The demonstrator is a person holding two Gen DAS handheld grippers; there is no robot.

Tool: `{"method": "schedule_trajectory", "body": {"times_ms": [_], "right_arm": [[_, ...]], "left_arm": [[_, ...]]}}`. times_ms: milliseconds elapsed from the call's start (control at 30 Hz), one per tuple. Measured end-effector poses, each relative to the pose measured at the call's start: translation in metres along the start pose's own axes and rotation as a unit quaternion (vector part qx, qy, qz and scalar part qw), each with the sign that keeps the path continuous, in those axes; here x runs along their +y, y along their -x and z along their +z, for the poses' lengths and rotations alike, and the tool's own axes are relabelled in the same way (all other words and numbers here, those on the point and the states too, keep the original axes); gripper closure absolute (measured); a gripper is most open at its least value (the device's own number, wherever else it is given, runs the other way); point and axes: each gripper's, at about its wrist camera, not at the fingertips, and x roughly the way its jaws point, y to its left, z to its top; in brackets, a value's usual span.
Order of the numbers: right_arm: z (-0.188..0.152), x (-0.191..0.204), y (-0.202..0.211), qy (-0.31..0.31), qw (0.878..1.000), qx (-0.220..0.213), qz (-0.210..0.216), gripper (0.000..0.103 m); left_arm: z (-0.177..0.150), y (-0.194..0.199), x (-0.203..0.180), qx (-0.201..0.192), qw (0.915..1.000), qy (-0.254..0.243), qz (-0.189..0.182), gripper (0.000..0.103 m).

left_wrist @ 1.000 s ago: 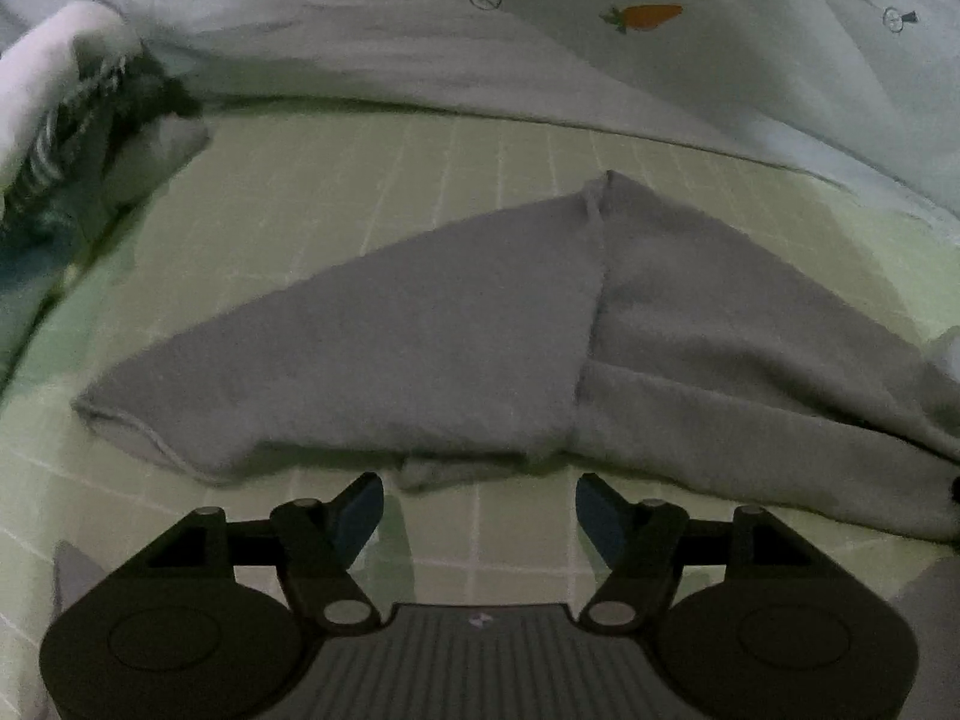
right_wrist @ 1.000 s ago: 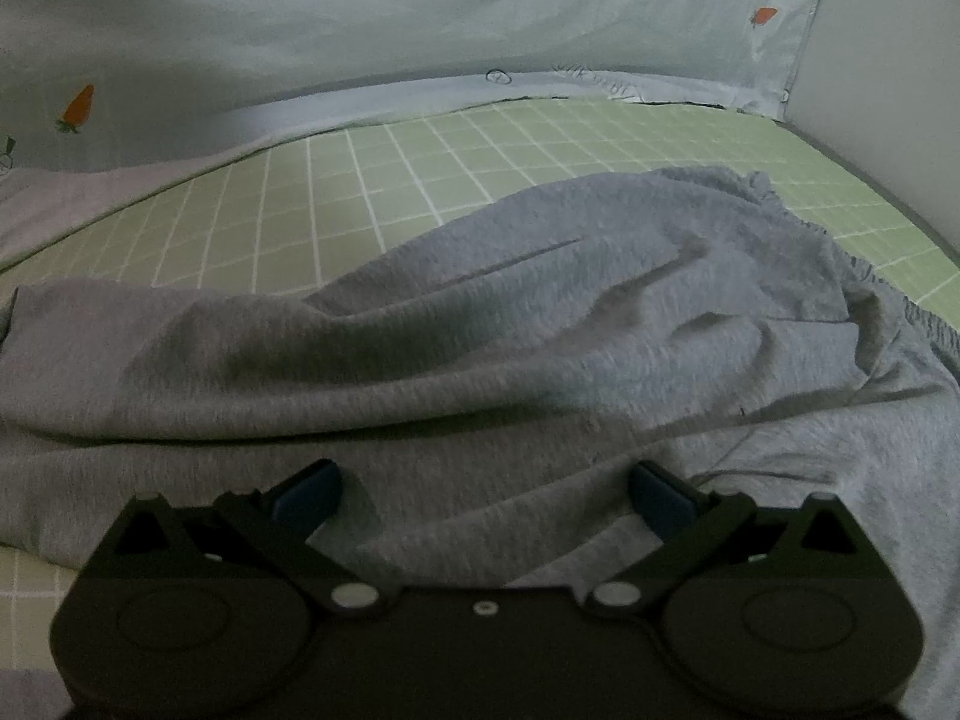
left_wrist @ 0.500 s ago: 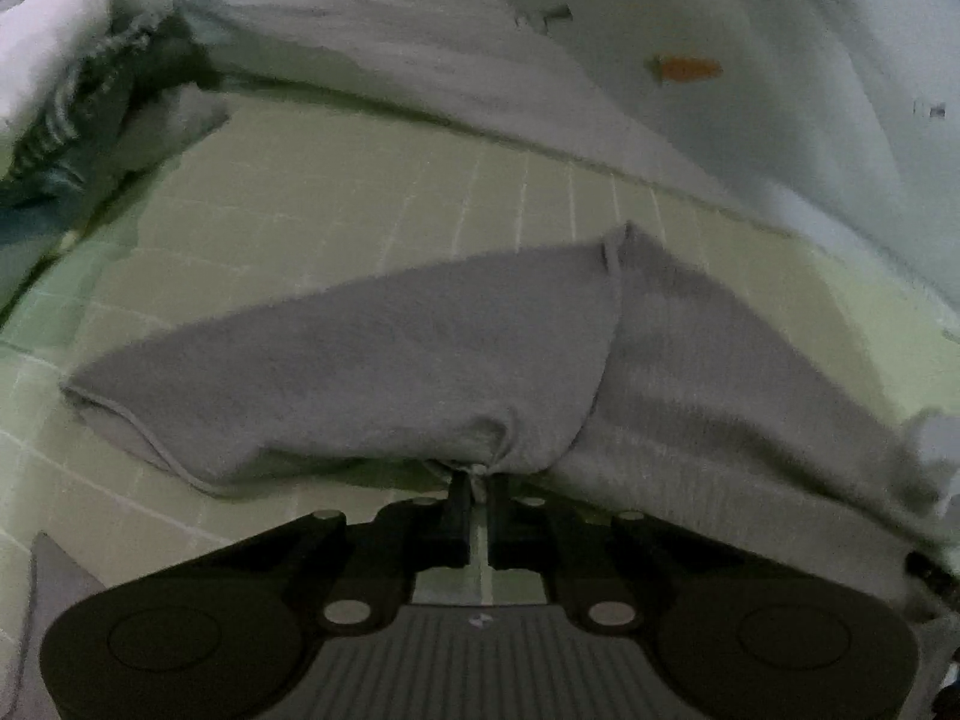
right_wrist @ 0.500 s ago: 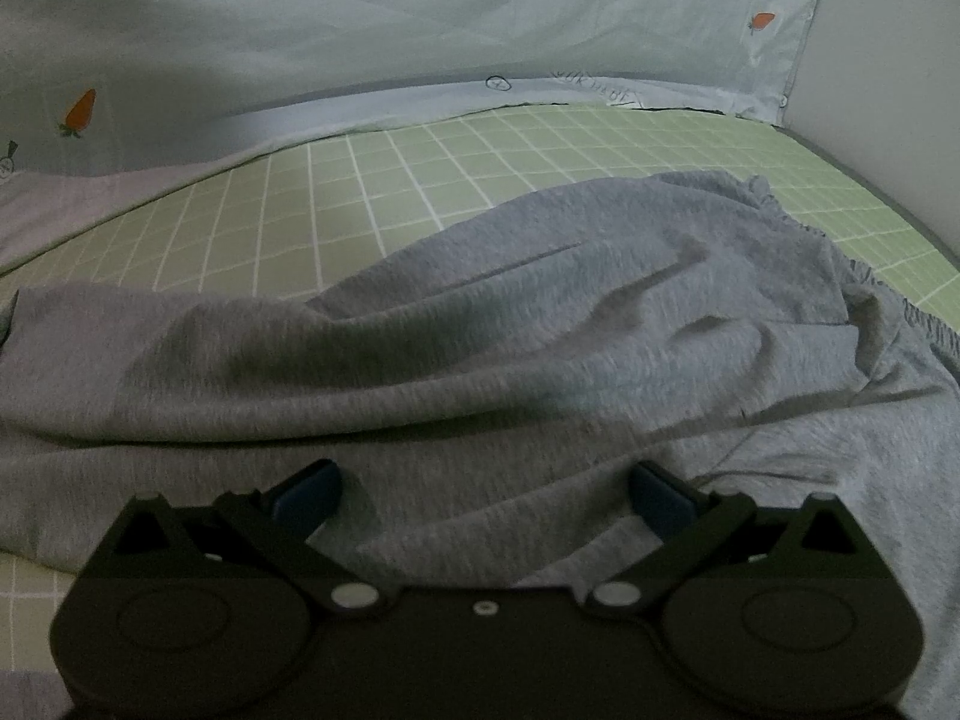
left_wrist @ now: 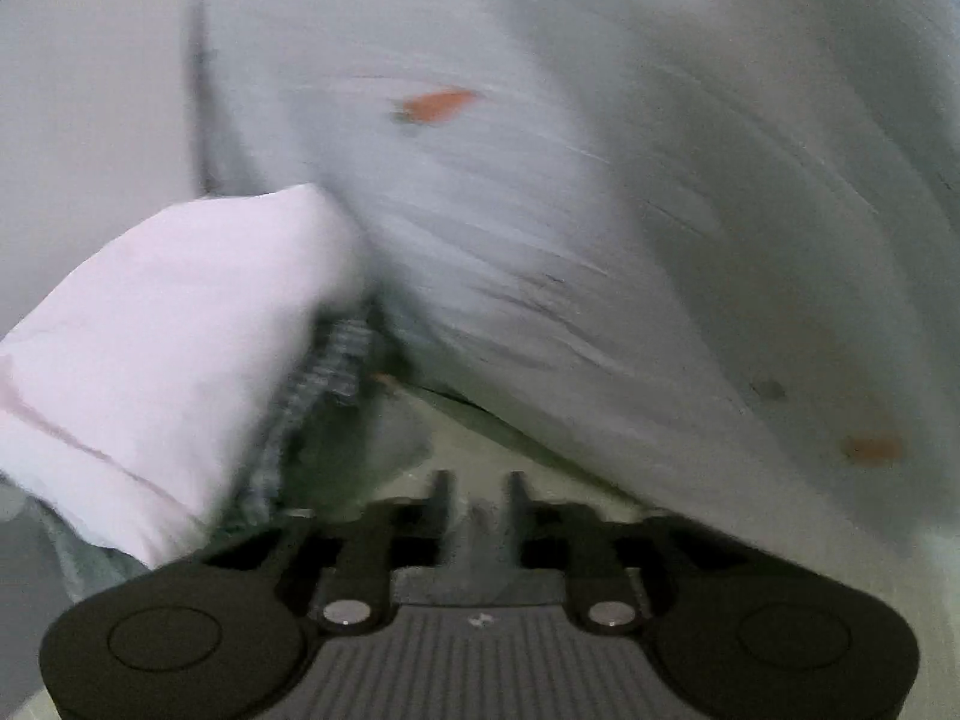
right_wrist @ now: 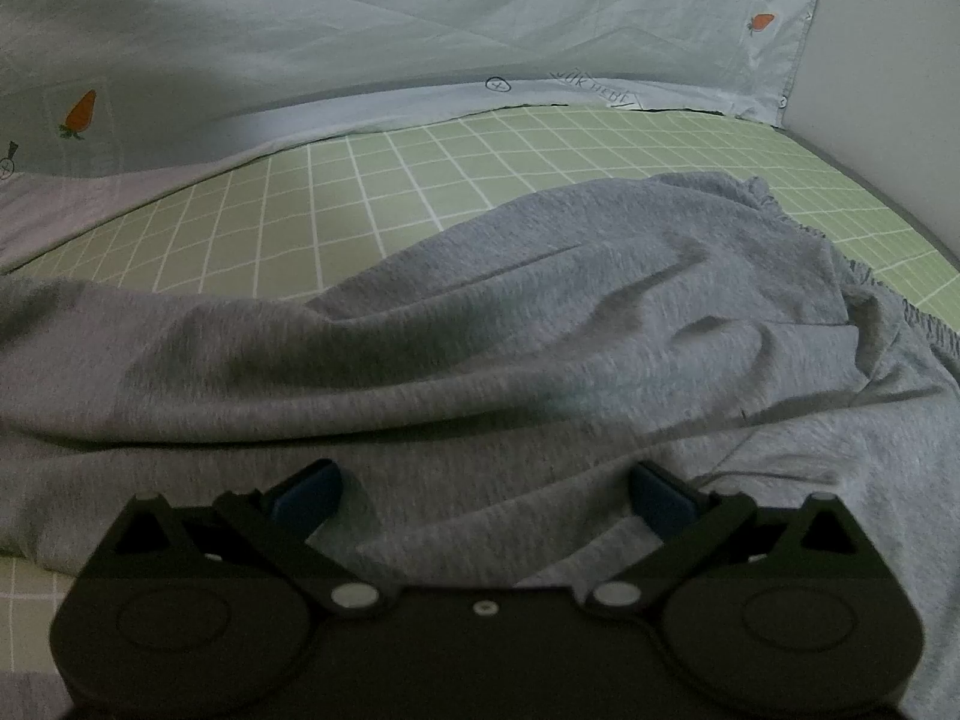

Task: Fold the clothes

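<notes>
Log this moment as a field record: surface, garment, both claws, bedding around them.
surface: green checked sheet
garment: grey garment, rumpled, spread across the sheet
right claw: open, low over the garment, nothing gripped
left claw: jaws opening, grey cloth between them; blur hides whether the pads press it
bedding: pale carrot-print quilt bunched behind the sheet
other: white cloth bundle to the left in the left wrist view
</notes>
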Motion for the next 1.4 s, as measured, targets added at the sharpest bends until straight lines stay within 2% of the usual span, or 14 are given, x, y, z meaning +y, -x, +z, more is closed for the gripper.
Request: {"method": "schedule_trajectory", "body": {"times_ms": [133,267,400,667,733,767,800,833,867,933,1100,1267,1367,1400], "right_arm": [[0.000,0.000,0.000,0.000,1.000,-0.002,0.000,0.000],[0.000,0.000,0.000,0.000,1.000,-0.003,-0.001,0.000],[-0.001,0.000,0.000,-0.001,1.000,-0.003,-0.001,0.000],[0.003,0.004,0.000,0.006,1.000,0.006,-0.008,0.000],[0.004,0.006,0.001,0.011,1.000,0.008,-0.013,0.000],[0.004,0.008,0.001,0.015,1.000,0.009,-0.015,0.000],[0.004,0.009,0.001,0.019,1.000,0.010,-0.018,0.000],[0.005,0.011,0.002,0.025,0.999,0.012,-0.021,0.000],[0.005,0.014,0.004,0.037,0.999,0.013,-0.024,0.000],[0.005,0.022,0.008,0.066,0.997,0.016,-0.029,0.000],[-0.004,0.035,0.020,0.095,0.995,0.024,-0.017,0.000],[-0.010,0.036,0.028,0.095,0.995,0.039,0.003,0.000],[-0.013,0.035,0.034,0.103,0.994,0.043,0.011,0.000],[-0.014,0.033,0.037,0.103,0.994,0.043,0.014,0.000]], "left_arm": [[-0.019,0.001,0.012,0.024,0.9996,0.000,-0.012,0.039],[-0.063,-0.002,0.022,0.103,0.9939,-0.033,0.023,0.032],[-0.102,-0.010,0.037,0.170,0.9833,-0.028,0.060,0.029],[-0.111,-0.032,0.055,0.157,0.9828,0.056,0.080,0.025],[-0.108,-0.034,0.052,0.144,0.9840,0.063,0.083,0.030],[-0.108,-0.034,0.052,0.139,0.9845,0.067,0.083,0.045],[-0.107,-0.034,0.053,0.137,0.9846,0.070,0.084,0.073],[-0.107,-0.035,0.056,0.137,0.9844,0.073,0.083,0.093],[-0.107,-0.035,0.060,0.138,0.9838,0.086,0.075,0.097],[-0.109,-0.032,0.072,0.142,0.9817,0.113,0.059,0.097],[-0.114,-0.004,0.107,0.147,0.9787,0.113,0.088,0.097],[-0.125,0.027,0.152,0.164,0.9674,0.160,0.107,0.096],[-0.127,0.041,0.158,0.174,0.9655,0.163,0.106,0.086],[-0.125,0.046,0.155,0.173,0.9672,0.154,0.103,0.077]]}}
